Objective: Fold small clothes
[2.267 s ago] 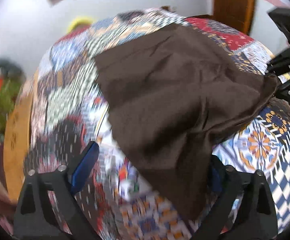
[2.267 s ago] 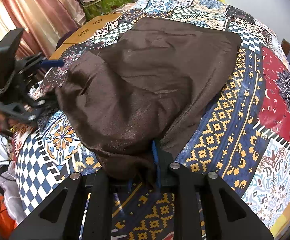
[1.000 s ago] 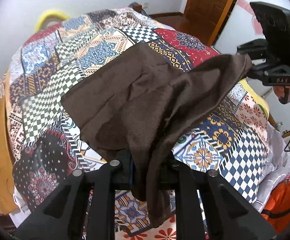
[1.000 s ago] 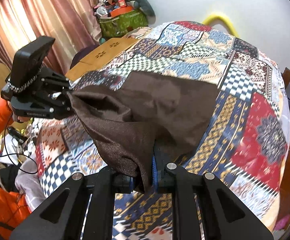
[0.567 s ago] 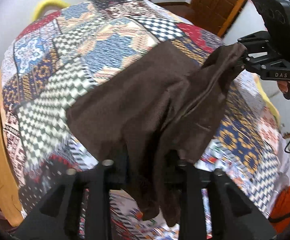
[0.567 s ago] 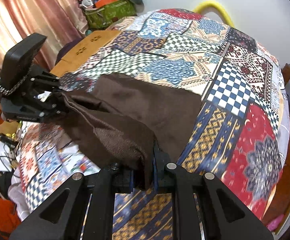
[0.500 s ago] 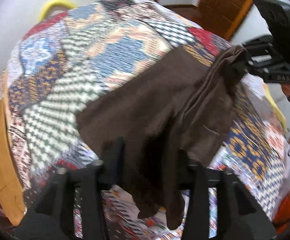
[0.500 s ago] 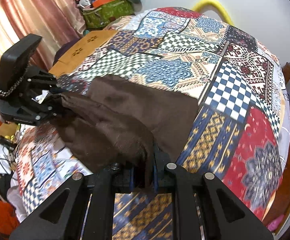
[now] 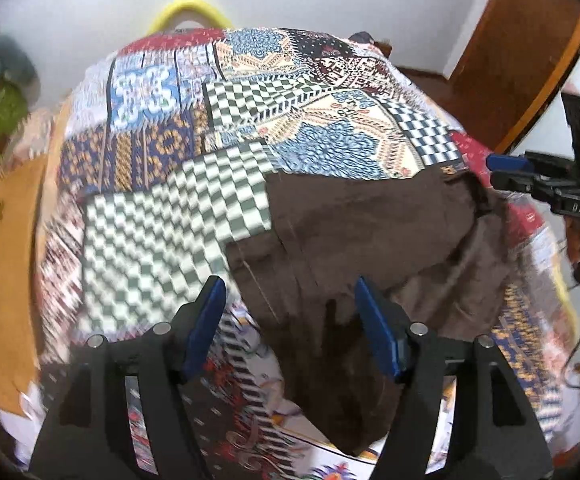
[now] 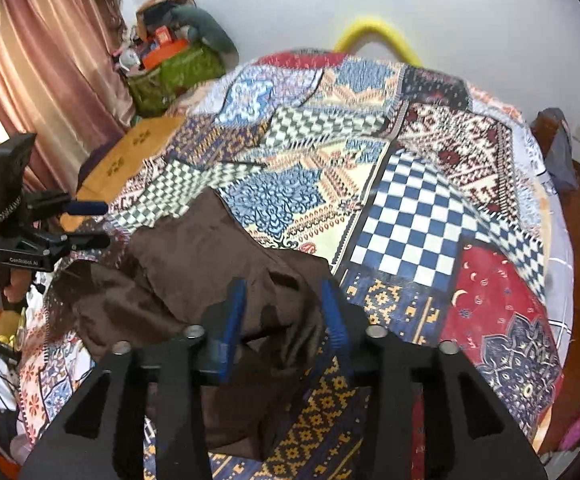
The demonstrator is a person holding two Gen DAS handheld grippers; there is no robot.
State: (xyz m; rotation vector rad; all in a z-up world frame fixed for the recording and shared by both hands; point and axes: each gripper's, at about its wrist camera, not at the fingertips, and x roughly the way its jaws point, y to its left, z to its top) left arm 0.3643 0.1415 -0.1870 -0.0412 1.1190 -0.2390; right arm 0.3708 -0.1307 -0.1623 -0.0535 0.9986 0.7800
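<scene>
Inspection found the brown cloth (image 9: 370,232) lying on the bed (image 9: 177,216), over the patchwork bedspread, towards the near edge and roughly midway along it. The cloth was doubled over in part: one flat panel lay spread towards the middle of the bed, while the portion nearest the edge was bunched and rumpled, with a loose flap hanging towards the near edge.

The left claw (image 9: 290,312) was released, its blue pads spread wide with the cloth lying below and between them; no fabric was pinched. The right claw (image 10: 283,312) was likewise released, jaws apart, poised directly above the rumpled near portion of the cloth (image 10: 193,256). In the left wrist view the right claw appeared at the cloth's right corner, and its jaws stood apart there too. Whether either claw touched the fabric could not be determined from these views.

Assessment of progress: a first fold appeared to have been laid, since one layer sat over another, but the result was untidy. The edges did not line up, the near portion was heaped rather than flat, and no compact folded shape was present. Work judged outstanding: smoothing the bunched part, squaring the edges, and at least one further fold.

Noted nearby and not part of the task: a yellow hoop (image 10: 374,36) at the far edge, a green bag (image 10: 169,76) by the curtain (image 10: 41,92), and a wooden door (image 9: 514,64).
</scene>
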